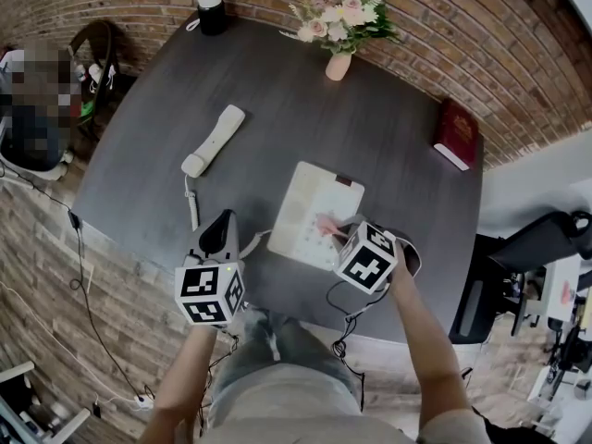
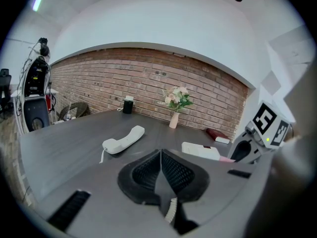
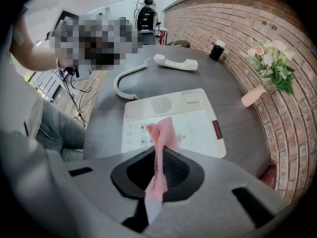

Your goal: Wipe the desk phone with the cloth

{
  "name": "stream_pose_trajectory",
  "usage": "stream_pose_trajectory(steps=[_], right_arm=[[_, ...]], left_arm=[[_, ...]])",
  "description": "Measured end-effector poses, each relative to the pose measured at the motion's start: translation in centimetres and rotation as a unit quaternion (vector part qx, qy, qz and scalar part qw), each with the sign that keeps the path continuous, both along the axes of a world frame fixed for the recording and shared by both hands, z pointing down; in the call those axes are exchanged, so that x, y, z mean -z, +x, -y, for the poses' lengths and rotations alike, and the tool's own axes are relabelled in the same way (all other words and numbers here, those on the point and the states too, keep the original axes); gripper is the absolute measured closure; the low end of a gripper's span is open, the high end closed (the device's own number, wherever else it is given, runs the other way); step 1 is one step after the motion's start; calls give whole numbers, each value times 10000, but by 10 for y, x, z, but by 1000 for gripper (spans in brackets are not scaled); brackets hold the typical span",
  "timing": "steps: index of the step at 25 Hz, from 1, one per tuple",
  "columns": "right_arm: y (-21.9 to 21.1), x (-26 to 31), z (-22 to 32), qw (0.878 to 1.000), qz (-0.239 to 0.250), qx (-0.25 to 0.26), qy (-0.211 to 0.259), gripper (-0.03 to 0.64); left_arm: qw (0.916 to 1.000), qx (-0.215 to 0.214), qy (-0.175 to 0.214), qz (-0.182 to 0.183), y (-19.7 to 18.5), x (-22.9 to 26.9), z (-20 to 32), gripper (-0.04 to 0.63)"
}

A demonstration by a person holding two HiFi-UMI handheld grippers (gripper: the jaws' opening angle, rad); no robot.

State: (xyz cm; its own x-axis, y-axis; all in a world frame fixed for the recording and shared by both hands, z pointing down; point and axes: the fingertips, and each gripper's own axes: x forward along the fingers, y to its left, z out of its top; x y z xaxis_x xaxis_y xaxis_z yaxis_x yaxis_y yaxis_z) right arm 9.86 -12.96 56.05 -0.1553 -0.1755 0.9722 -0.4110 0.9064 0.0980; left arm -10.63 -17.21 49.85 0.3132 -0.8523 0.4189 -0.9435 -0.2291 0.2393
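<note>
A white desk phone base point(image 1: 313, 209) lies on the dark table point(image 1: 388, 128), near its front edge. Its handset point(image 1: 214, 140) rests off the base to the far left, joined by a cord point(image 1: 191, 209). My right gripper point(image 1: 339, 233) is shut on a pink cloth point(image 3: 160, 133) whose tip lies on the base's keypad point(image 3: 173, 125). The left gripper point(image 1: 220, 233) hovers left of the base with its jaws shut on nothing point(image 2: 161, 157). From the left gripper view I see the handset point(image 2: 124, 140), the base point(image 2: 200, 150) and the right gripper point(image 2: 250, 148).
A vase of flowers point(image 1: 339, 28) and a black cylinder point(image 1: 211, 11) stand at the table's far side. A red book point(image 1: 456, 132) lies at the right edge. A person sits beyond the left edge; a black chair point(image 1: 536, 243) stands to the right.
</note>
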Motion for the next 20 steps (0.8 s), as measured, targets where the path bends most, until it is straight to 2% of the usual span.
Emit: stream_pose_trajectory(steps=[20], right_arm=[[-6, -9, -30, 9998, 81, -58, -165, 597]], left_arm=[[10000, -32, -37, 3, -2, -2, -16, 586]])
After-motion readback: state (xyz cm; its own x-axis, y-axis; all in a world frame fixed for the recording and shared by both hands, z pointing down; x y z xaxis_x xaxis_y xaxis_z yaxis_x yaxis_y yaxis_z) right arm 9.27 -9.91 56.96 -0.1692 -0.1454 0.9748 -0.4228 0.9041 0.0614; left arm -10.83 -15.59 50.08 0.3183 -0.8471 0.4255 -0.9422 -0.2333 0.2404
